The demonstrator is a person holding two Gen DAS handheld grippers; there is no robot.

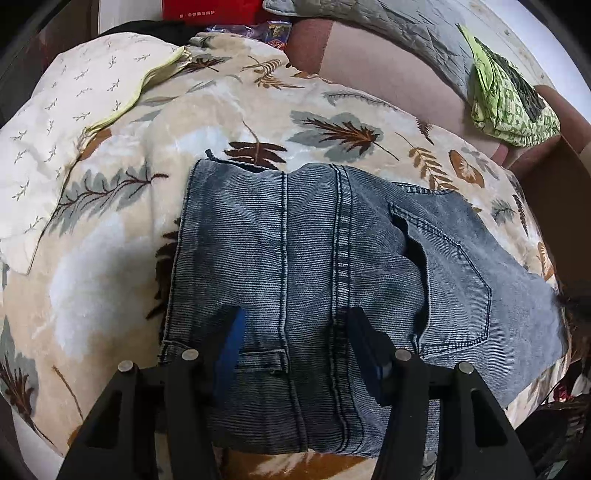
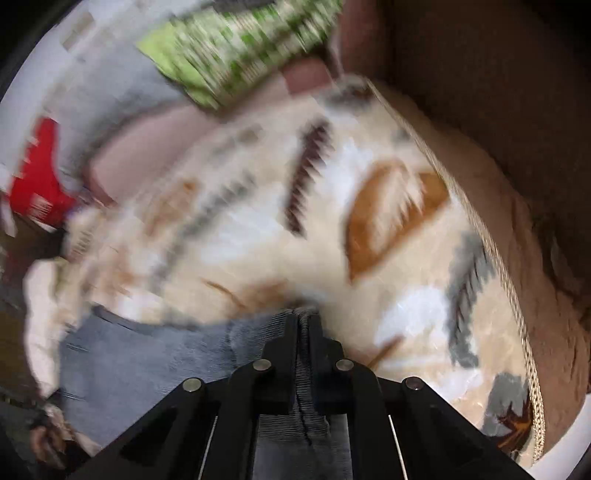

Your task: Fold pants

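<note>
So the jeans [image 1: 314, 258] are lying folded on a cream blanket [image 1: 229, 122] with a brown and grey leaf print, which covers the bed or couch. They're a washed grey-blue denim, back side up, with a back pocket [image 1: 454, 273] showing on the right and the centre seam running down the middle.

The left gripper [image 1: 295, 339] sits right over the near end of the jeans with its two fingers spread wide apart, one on each side of the seam. It isn't pinching anything; the denim just lies between the fingers. Blue pads show on the inner faces of the fingers [image 1: 231, 347].

The right gripper [image 2: 302, 317] is a different story: its fingers are pressed together on a bunched edge of the jeans [image 2: 147, 354], and you can see the ribbed fabric squeezed in the gap and running back toward the camera. The right wrist view is really smeary with motion blur, so fine detail is lost there.

Other stuff around: a pale sheet with tiny sprigs [image 1: 55, 122] on the left, a lime-green patterned cloth [image 1: 509, 103] up on the right near a grey quilt [image 1: 388, 22], and a red box [image 1: 210, 9] at the far end.
</note>
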